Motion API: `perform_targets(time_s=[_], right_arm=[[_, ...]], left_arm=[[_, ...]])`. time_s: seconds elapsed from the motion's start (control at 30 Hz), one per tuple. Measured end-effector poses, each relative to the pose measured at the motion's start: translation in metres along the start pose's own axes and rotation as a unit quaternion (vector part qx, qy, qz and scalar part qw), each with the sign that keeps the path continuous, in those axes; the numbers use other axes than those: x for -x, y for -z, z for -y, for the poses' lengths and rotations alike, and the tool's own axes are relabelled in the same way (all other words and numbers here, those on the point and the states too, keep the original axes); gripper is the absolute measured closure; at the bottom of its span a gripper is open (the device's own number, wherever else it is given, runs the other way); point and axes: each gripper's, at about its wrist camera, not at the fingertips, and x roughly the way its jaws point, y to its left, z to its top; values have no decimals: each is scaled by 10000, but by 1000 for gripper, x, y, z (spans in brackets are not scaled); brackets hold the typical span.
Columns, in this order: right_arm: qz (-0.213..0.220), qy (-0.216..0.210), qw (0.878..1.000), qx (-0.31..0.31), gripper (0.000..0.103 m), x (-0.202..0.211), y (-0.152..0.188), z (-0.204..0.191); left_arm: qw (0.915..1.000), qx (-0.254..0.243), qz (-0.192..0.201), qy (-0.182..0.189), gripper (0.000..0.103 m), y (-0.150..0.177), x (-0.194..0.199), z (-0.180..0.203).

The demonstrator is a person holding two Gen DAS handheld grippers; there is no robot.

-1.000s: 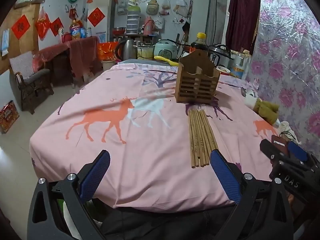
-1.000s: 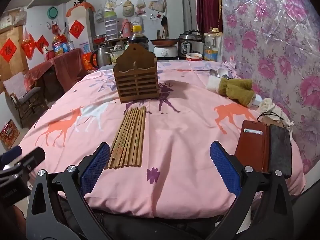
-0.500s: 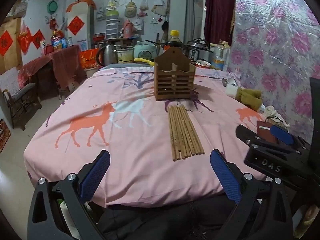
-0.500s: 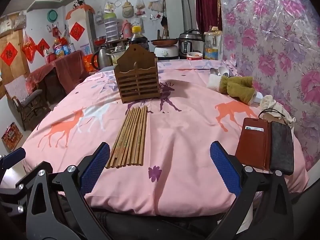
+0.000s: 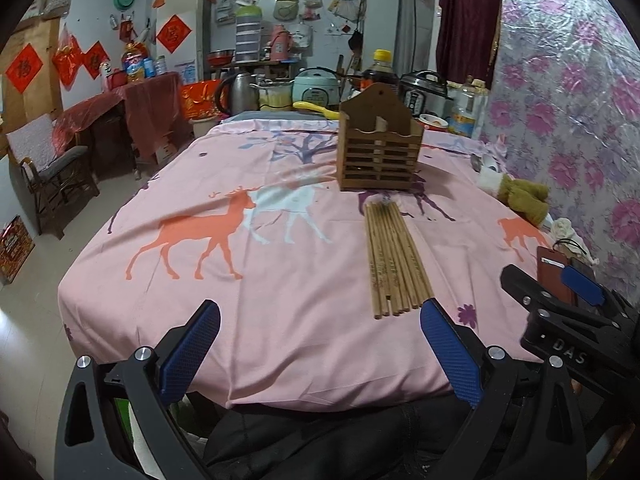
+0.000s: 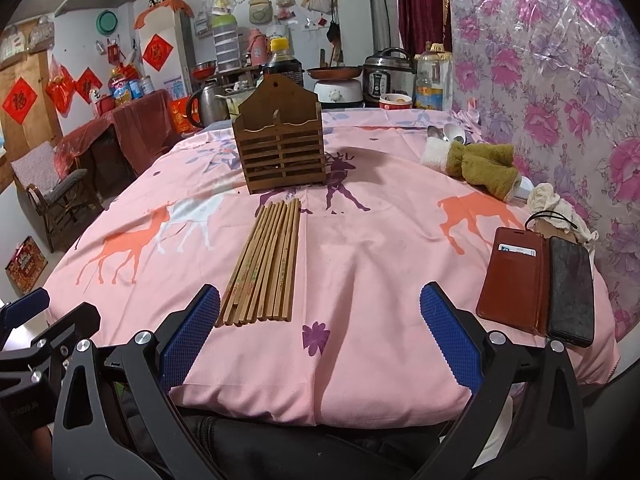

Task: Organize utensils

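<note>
Both tongs have swung a little toward the chopsticks (image 6: 264,258), which lie in front of the wooden holder (image 6: 282,148), and left tongs (image 5: 320,344) and right tongs (image 6: 320,332) gape wide, holding nothing, so one clumsy pinch could scatter the tight row.

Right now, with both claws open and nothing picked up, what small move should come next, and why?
Probably ease the right claw forward and a little left to the near ends of the chopsticks. They lie loose on the tablecloth just ahead of its left finger, and the wooden holder beyond them looks empty.
</note>
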Motion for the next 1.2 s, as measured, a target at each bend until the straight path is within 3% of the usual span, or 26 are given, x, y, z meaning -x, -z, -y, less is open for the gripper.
perform_targets(time_s=[0.37, 0.6, 0.97, 1.2], right_arm=[[-66, 130, 9999, 2, 7, -2, -1, 1], [169, 384, 9991, -91, 7, 7, -16, 14], [-25, 247, 9991, 345, 7, 8, -7, -6], [35, 221, 9993, 296, 7, 11, -6, -5]], left_arm=[[10000, -13, 46, -85, 5, 1, 2, -3], [9996, -118, 149, -212, 5, -1, 5, 5], [9991, -155, 232, -320, 5, -1, 8, 7], [9992, -138, 216, -321, 5, -1, 7, 7]])
